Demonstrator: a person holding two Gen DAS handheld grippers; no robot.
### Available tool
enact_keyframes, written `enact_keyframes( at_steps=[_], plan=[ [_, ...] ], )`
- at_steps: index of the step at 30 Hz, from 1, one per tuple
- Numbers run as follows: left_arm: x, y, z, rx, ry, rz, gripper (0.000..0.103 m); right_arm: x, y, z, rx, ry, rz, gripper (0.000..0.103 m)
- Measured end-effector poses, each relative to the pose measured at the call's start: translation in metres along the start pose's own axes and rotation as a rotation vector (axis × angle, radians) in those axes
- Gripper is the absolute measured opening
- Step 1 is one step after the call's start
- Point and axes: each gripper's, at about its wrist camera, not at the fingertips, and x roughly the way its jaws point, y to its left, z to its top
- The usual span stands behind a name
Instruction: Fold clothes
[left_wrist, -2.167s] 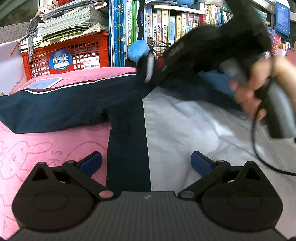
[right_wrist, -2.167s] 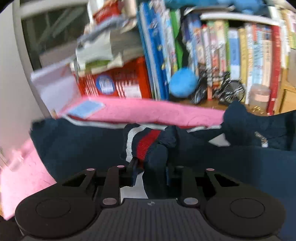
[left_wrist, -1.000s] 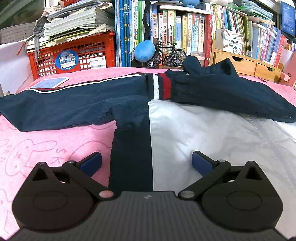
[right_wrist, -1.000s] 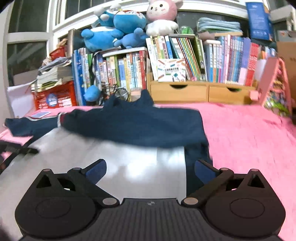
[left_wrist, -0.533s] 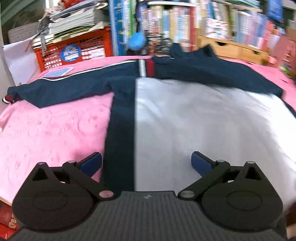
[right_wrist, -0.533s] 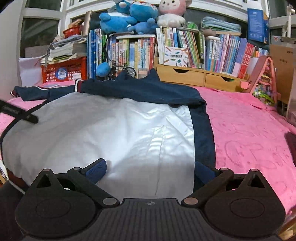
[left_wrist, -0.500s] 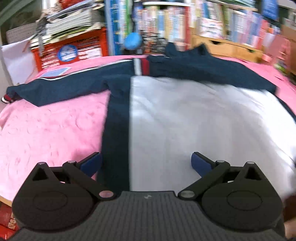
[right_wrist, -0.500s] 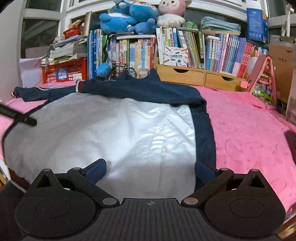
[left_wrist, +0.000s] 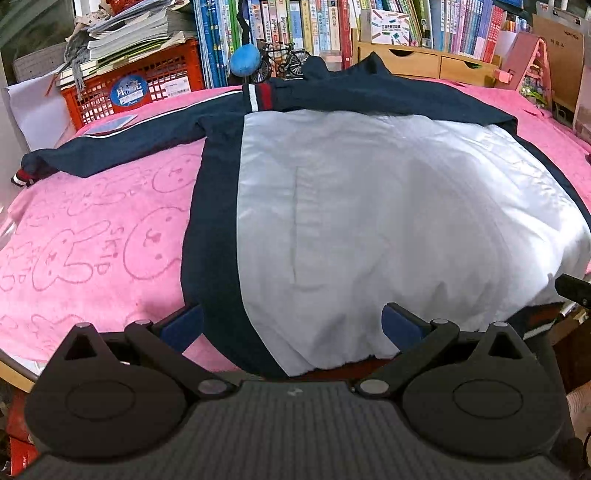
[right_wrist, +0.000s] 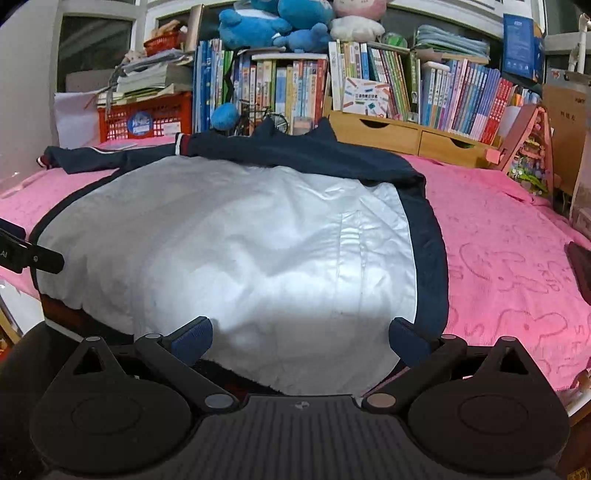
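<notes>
On the pink cloth in front of me the jacket lies spread flat, its white panel up and its hem at the near table edge. At far left one navy sleeve stretches straight out, unfolded, its striped cuff near the cloth's edge. My left gripper hovers at the hem over the navy side band, jaws wide apart and holding nothing. Across the top, the other sleeve is already laid over the shoulders, its cuff ending near the left shoulder. My right gripper hangs over the hem's right part, also spread wide and empty. The fabric looks thin, soft and slick, so I judge it light but prone to slide and sag. I would pinch the left sleeve by its ribbed cuff, or take the hem at both navy edges, where seams give firmer purchase.
</notes>
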Motion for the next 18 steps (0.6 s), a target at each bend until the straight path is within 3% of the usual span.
enact_keyframes(
  at_steps=[18],
  plan=[
    [0.012,-0.014,-0.016,0.015,0.065,-0.041,0.103,0.010,0.008,-0.022,-0.017,0.113,0.004,0.103]
  ],
)
